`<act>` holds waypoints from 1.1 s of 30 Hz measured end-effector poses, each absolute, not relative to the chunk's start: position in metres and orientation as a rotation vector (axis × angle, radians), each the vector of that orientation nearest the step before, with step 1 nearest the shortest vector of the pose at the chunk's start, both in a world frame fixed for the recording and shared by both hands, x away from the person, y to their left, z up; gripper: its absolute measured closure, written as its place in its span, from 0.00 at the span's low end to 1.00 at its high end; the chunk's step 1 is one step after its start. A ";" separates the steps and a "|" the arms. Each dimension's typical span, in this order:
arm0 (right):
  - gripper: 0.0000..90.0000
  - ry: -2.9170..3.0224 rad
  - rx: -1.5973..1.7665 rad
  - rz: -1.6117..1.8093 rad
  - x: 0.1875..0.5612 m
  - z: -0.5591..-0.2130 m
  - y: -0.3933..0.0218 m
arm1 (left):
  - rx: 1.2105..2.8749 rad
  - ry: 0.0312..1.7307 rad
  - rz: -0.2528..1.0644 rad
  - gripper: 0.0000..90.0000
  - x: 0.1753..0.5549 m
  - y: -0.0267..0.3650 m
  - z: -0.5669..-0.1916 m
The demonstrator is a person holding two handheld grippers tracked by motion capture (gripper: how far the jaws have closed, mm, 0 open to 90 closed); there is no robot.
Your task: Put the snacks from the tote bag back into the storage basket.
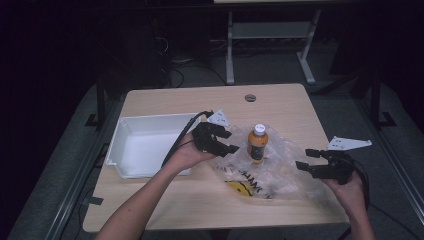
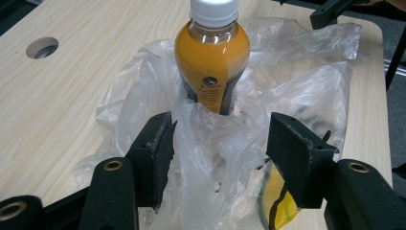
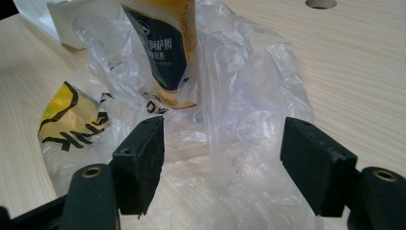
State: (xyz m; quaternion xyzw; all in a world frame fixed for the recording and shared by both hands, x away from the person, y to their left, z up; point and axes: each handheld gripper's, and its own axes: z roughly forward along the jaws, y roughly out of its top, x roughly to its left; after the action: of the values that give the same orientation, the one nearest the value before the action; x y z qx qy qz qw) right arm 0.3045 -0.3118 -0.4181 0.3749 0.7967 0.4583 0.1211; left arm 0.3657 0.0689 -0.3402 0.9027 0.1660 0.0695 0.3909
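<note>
- The white tray (image 1: 131, 145) sits beyond the left gripper (image 1: 226, 141) on its outer side, apparently holding nothing; nothing has gone into it so far, by the look of it.
- The left gripper's fingers (image 2: 155, 153) stand spread, with a fold of the clear plastic bag (image 2: 210, 139) loose between them; neither pad seems to press it.
- The orange bottle (image 1: 257, 144) stands upright just ahead of those fingers, between the two grippers, its base down in the crumpled bag.
- The right gripper (image 1: 306, 159) is also spread, its fingers (image 3: 141, 158) over the bag's near edge without pinching it.
- My judgement: the bottle is seated in the bag or about to be freed; closing or lifting the bag remains.
- The bottle's base is veiled by plastic, its cap is cut off in the right gripper view, and the bag's print is partly folded under.
</note>
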 end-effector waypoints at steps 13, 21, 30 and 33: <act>0.34 2.324 1.078 1.336 0.304 -0.418 -0.312 | 2.310 0.395 0.138 0.40 0.379 0.058 -0.339; 0.33 2.314 1.074 1.339 0.305 -0.416 -0.313 | 2.315 0.358 0.119 0.40 0.387 0.044 -0.335; 0.33 2.305 1.075 1.341 0.304 -0.414 -0.315 | 2.317 0.322 0.101 0.40 0.392 0.030 -0.330; 0.33 2.304 1.077 1.339 0.303 -0.414 -0.316 | 2.317 0.310 0.100 0.40 0.394 0.026 -0.327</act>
State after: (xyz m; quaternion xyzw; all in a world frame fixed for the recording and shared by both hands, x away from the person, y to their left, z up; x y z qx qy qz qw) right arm 0.3029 -0.3157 -0.4136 0.3714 0.7944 0.4616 0.1335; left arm 0.3939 0.0261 -0.3274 0.9117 0.1218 0.0393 0.3903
